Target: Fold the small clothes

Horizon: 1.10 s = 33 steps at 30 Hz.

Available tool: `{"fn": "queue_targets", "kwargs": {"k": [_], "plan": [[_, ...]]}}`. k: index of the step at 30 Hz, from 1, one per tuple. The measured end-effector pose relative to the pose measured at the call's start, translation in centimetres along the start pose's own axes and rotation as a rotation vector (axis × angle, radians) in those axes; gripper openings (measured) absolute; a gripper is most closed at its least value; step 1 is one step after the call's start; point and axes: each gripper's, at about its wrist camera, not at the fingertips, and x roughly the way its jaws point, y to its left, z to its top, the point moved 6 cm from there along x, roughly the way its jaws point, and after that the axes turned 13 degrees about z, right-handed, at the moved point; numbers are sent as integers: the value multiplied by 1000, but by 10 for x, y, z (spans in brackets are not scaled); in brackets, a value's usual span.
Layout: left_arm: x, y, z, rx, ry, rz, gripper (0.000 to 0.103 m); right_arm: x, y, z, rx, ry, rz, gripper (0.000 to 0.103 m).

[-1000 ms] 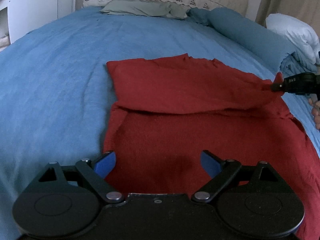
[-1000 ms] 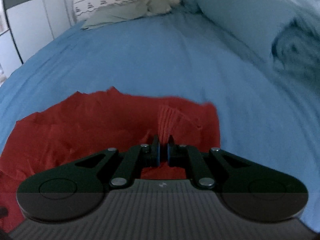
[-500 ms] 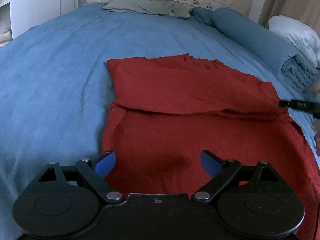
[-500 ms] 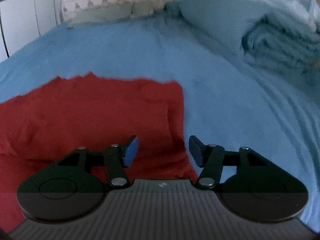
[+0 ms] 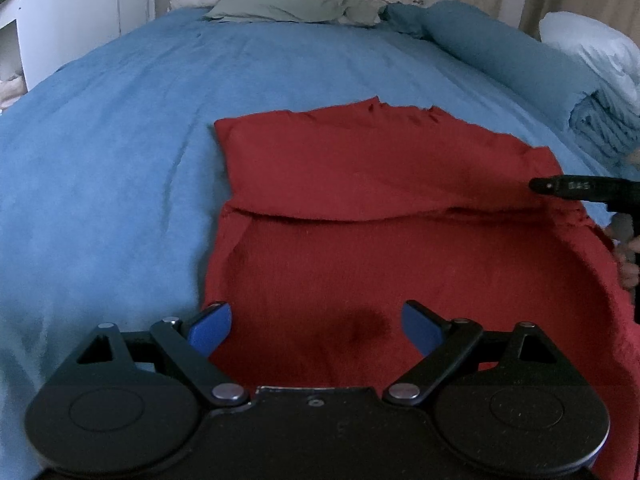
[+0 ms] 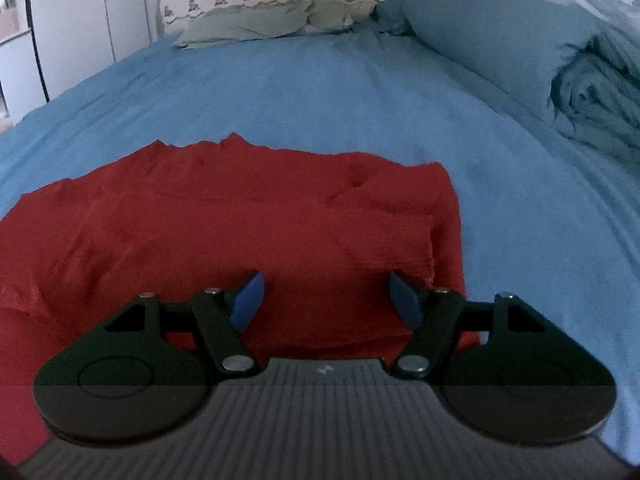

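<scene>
A red garment [image 5: 360,208] lies flat on the blue bedspread [image 5: 120,160], its far part folded over toward me with the fold edge running across the middle. My left gripper [image 5: 316,330] is open and empty, low over the garment's near part. My right gripper [image 6: 326,300] is open and empty over the garment's right end [image 6: 280,232], where a ribbed sleeve cuff [image 6: 416,240] lies on top. In the left wrist view the right gripper [image 5: 576,188] shows at the garment's right edge.
A rolled blue duvet [image 5: 520,64] and a white pillow [image 5: 592,48] lie along the bed's right side. A grey-green pillow [image 5: 288,6] rests against the headboard. White furniture [image 5: 24,32] stands at the far left.
My right gripper opened and let go of the garment's right corner, which now lies flat. It then shifted left over the garment's right end. The left gripper barely moved.
</scene>
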Motion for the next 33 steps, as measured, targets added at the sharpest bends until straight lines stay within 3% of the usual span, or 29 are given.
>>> {"fn": "queue_targets", "kwargs": {"k": [3, 8, 10, 14, 16, 22, 27, 33], "plan": [[-20, 1, 7, 6, -39, 12, 95, -31, 4, 13, 10, -64, 53, 88], [-76, 5, 19, -11, -104, 24, 95, -123, 17, 28, -14, -215, 122, 96], [-105, 7, 23, -39, -125, 11, 95, -165, 25, 29, -42, -280, 133, 103], [-175, 18, 24, -99, -190, -24, 103, -256, 40, 21, -99, -386, 140, 103], [-207, 24, 18, -117, -220, -30, 103, -290, 46, 16, -112, -399, 152, 103], [-253, 45, -40, -157, -209, -32, 103, -361, 46, -38, -41, -318, 187, 103], [-242, 58, -109, -229, -92, -19, 103, -389, 32, -107, 79, -215, 151, 103], [-214, 58, -160, -264, -6, -21, 87, -376, 18, -176, 150, -101, 95, 103]]}}
